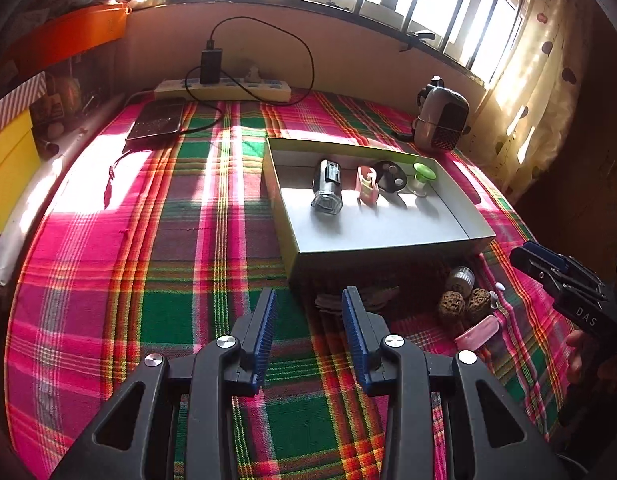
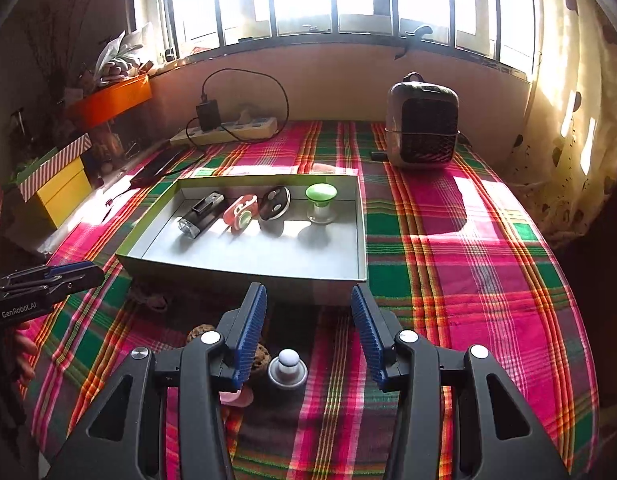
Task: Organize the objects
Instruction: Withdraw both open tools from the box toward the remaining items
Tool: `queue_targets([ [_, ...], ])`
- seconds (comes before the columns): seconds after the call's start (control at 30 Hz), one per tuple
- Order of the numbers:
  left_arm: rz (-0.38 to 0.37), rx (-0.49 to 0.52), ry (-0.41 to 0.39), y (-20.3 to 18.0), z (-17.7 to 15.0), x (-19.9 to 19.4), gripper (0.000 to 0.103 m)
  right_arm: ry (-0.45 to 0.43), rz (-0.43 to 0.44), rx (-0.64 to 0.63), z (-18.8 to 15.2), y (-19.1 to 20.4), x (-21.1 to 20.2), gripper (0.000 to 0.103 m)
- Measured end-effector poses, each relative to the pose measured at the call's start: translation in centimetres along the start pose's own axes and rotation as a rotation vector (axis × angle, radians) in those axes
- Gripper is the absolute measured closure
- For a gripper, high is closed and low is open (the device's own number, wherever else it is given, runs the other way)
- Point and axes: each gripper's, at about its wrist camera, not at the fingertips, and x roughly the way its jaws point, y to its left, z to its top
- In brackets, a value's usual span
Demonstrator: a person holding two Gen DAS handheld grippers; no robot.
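A shallow grey box [image 1: 388,249] [image 2: 244,274] lies on the plaid cloth. It holds a small torch [image 1: 327,189] [image 2: 198,216], a pink toy [image 1: 366,185] [image 2: 240,214], a black oval piece [image 1: 390,176] [image 2: 274,204] and a green-topped piece [image 1: 424,174] [image 2: 320,200]. In front of the box lie a silver jar [image 1: 460,278] [image 2: 287,369], two walnuts [image 1: 452,306] [image 2: 200,332] and a flat pink item [image 1: 478,334] [image 2: 236,398]. My left gripper [image 1: 311,292] [image 2: 68,274] hovers open and empty before the box's near left corner. My right gripper [image 2: 308,288] [image 1: 524,250] is open above the jar, holding nothing.
A small heater [image 1: 442,120] [image 2: 422,120] stands at the back right. A power strip [image 1: 224,88] [image 2: 228,130] with a charger runs along the back wall, a dark phone [image 1: 158,122] beside it. Yellow and orange boxes [image 2: 64,190] sit at the left; a curtain [image 2: 568,120] hangs on the right.
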Motion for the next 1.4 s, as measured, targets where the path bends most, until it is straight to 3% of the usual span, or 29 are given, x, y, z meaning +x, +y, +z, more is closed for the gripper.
queue_targets([
  [0.13, -0.039, 0.006, 0.012, 0.0, -1.0, 0.5, 0.071, 0.03, -0.007, 0.015, -2.0, -0.5, -0.3, 0.057],
  [0.3, -0.033, 0.022, 0.027, -0.3, -1.0, 1.3, 0.071, 0.059, -0.006, 0.025, -3.9, -0.7, -0.7, 0.057],
  [0.6, -0.034, 0.012, 0.046, 0.0, -0.6, 2.6, 0.071, 0.044, 0.066, -0.046, -3.7, 2.9, -1.4, 0.057],
  [0.77, -0.038, 0.012, 0.052, -0.1, -0.6, 2.9, 0.071, 0.063, 0.015, -0.152, -3.8, 6.4, 0.2, 0.057],
  [1.17, -0.057, 0.039, 0.061, -0.5, 0.0, 3.2, 0.071, 0.088, -0.08, -0.14, -4.2, 7.6, 0.9, 0.056],
  [1.27, -0.062, 0.039, 0.063, -0.4, 0.1, 3.3, 0.071, 0.107, -0.124, -0.123, -4.7, 7.0, 0.6, 0.04],
  [1.4, -0.066, 0.053, 0.068, -0.5, 0.1, 3.6, 0.071, 0.117, -0.143, -0.093, -5.5, 5.9, -0.1, 0.04],
])
